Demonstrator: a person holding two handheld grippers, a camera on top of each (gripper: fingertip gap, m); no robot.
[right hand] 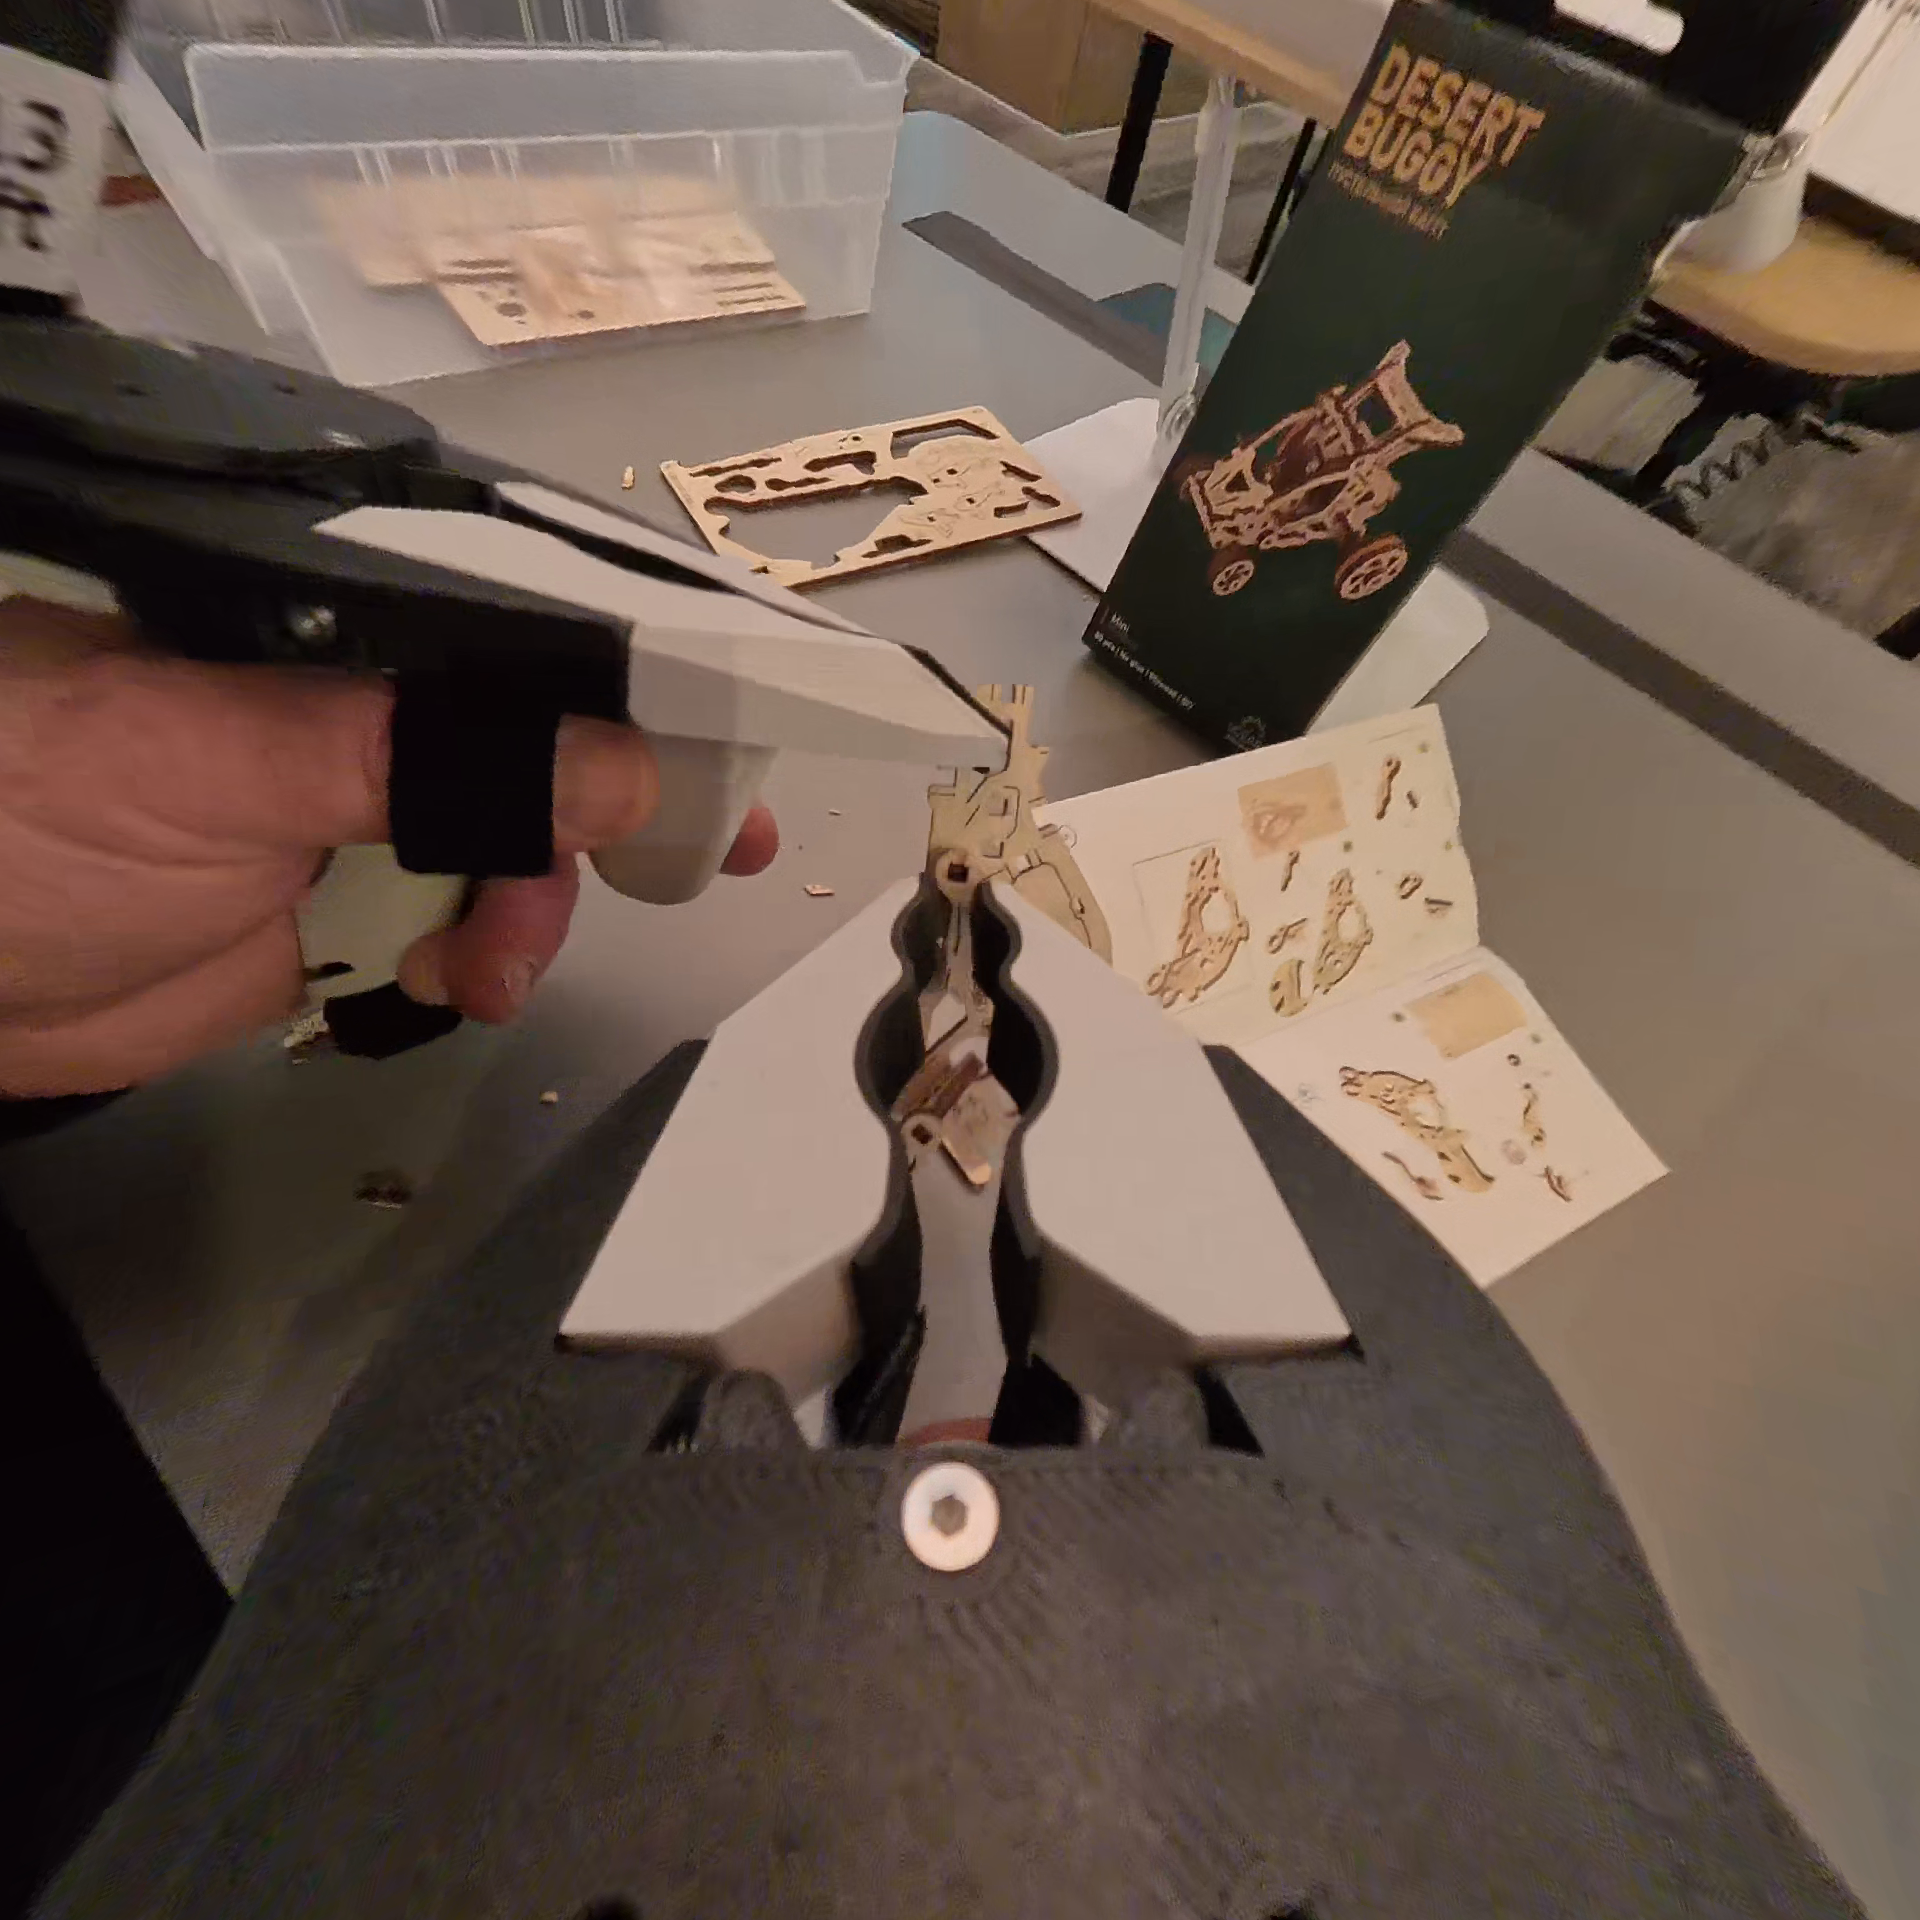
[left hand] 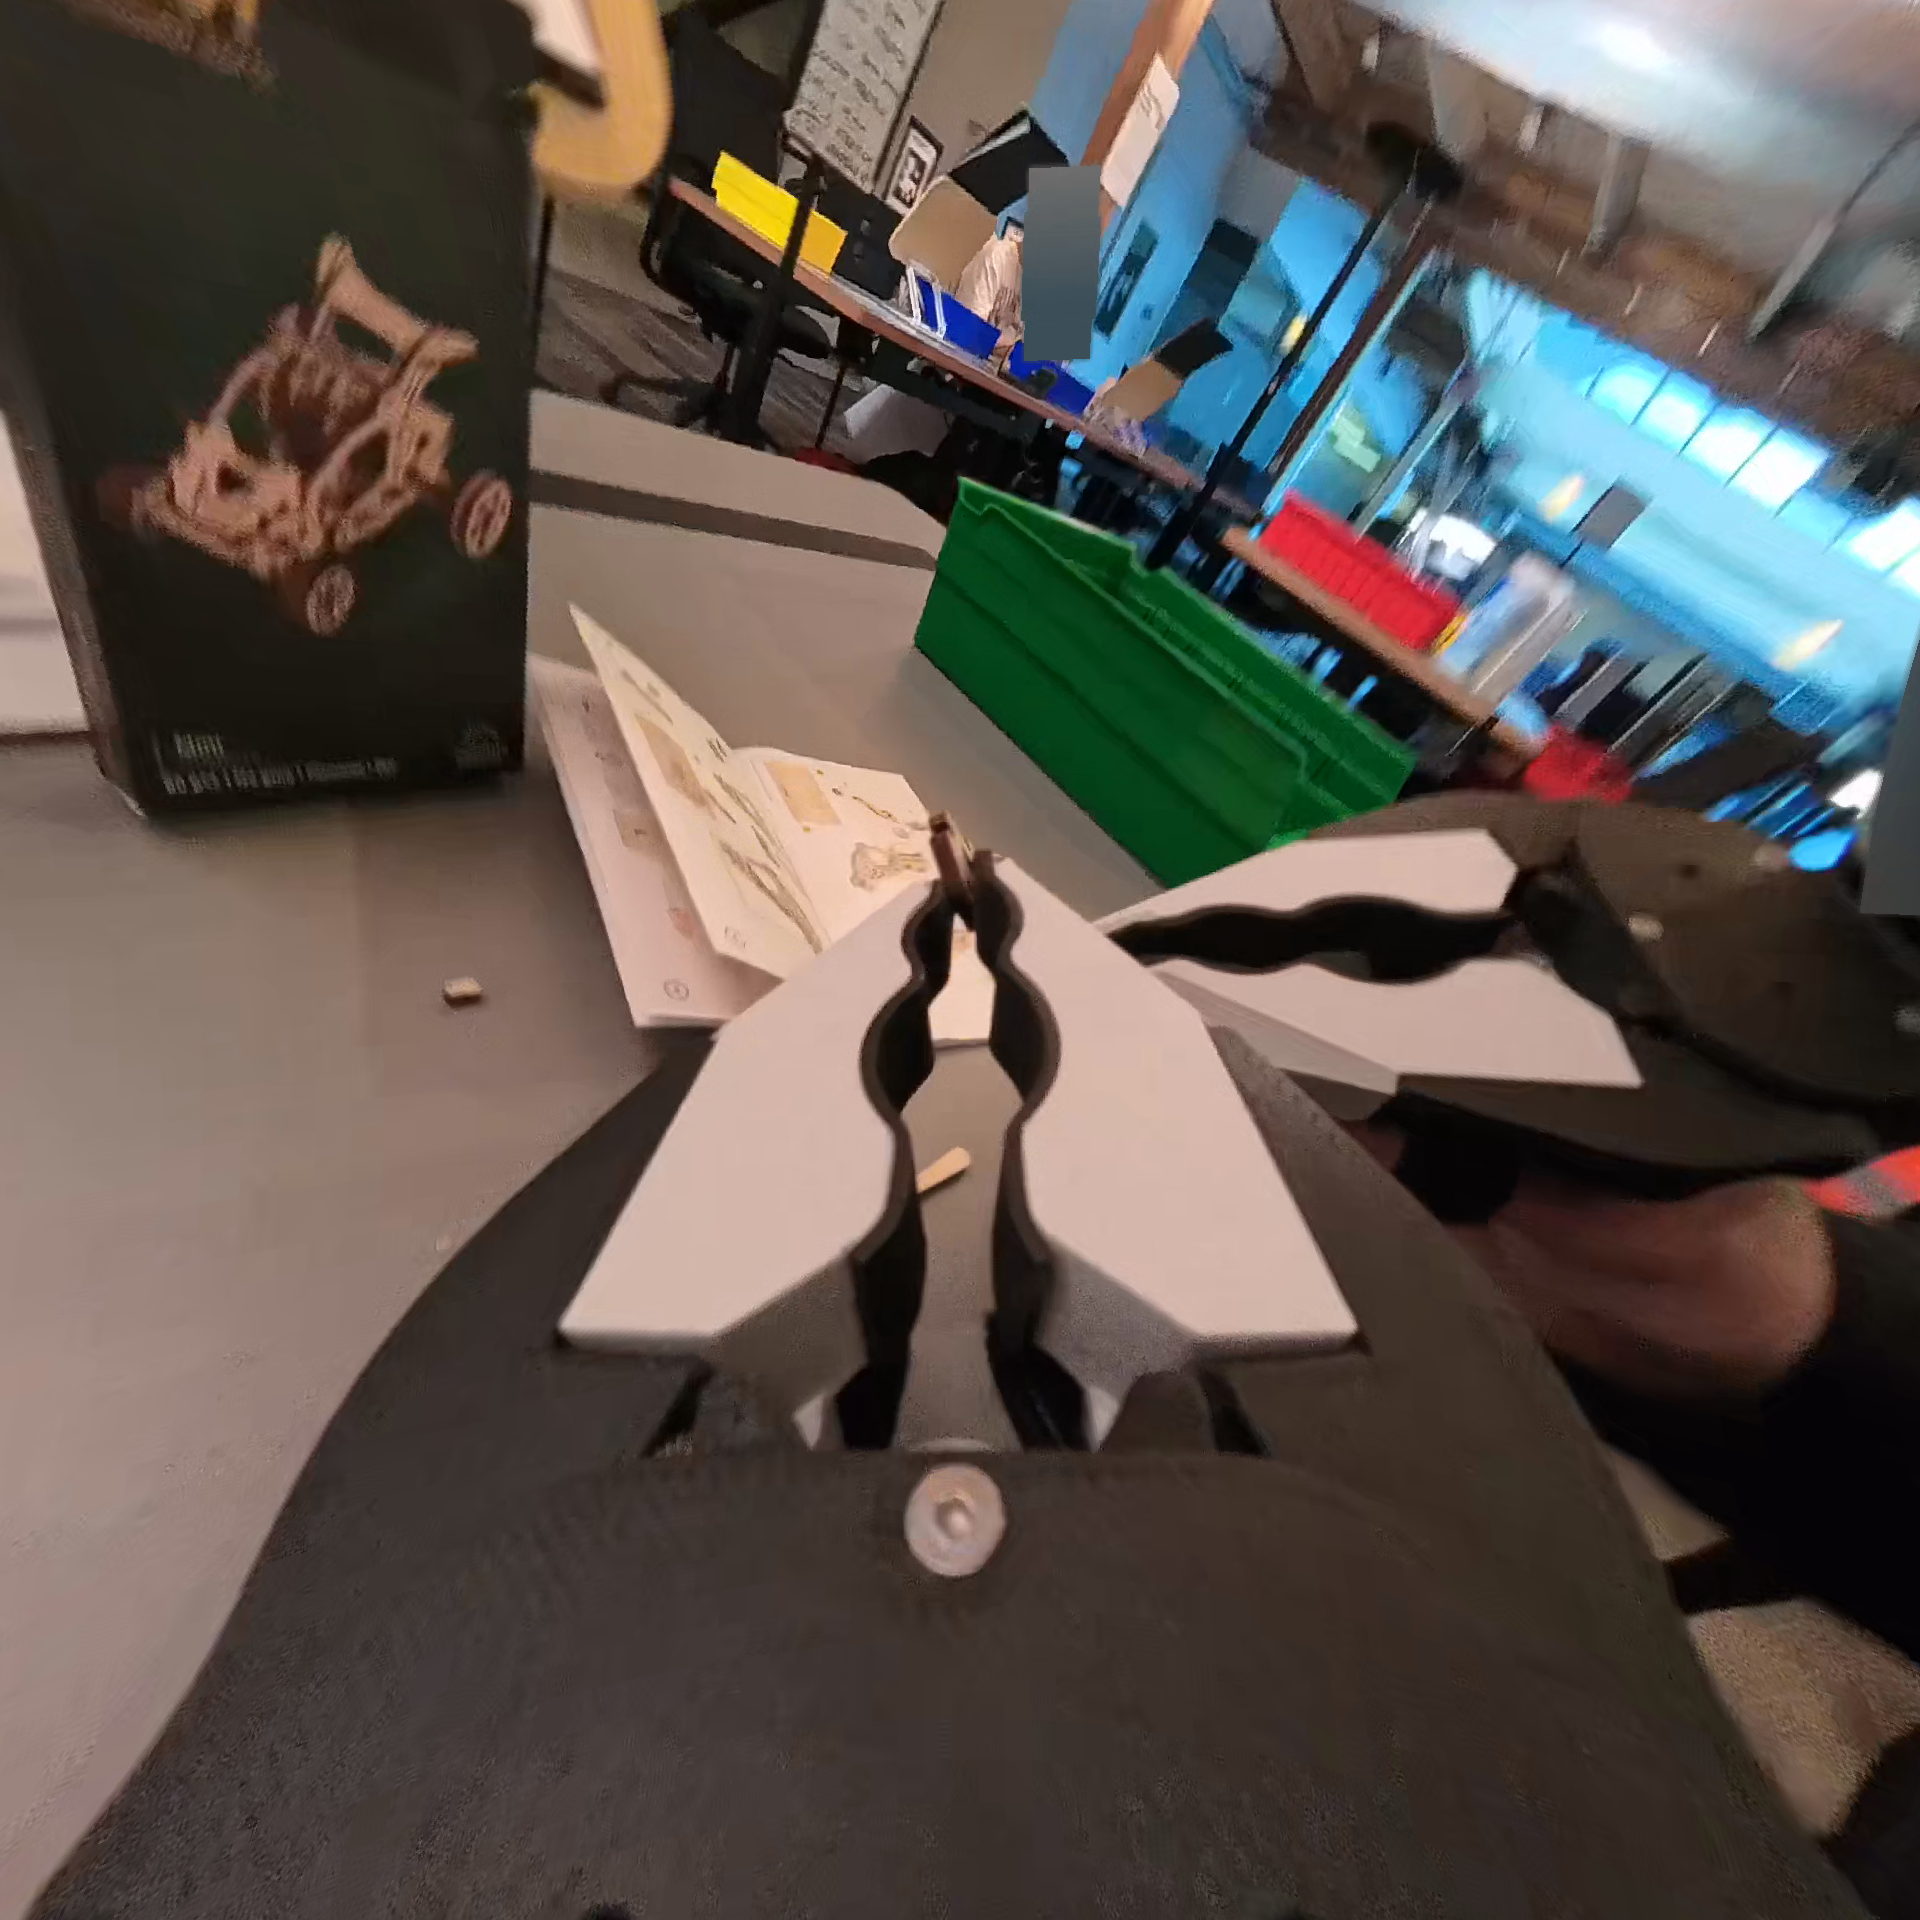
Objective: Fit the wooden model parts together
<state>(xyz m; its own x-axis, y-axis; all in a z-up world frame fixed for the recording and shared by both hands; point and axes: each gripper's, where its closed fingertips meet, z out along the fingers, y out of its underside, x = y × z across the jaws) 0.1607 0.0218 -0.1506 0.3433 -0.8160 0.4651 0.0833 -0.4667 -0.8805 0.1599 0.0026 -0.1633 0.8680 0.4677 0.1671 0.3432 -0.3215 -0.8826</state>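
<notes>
Both grippers clamped on the same wooden model part (right hand: 987, 800) above the booklet (right hand: 1351, 935): right gripper (right hand: 961, 883) low, left gripper (right hand: 1003, 732) at its top.

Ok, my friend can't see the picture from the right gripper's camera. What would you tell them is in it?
Two grippers pinch one flat wooden model piece above a grey table: the right gripper from below, the left gripper from the left side. Behind lie an open instruction booklet, a dark box and a punched-out wooden sheet.
</notes>
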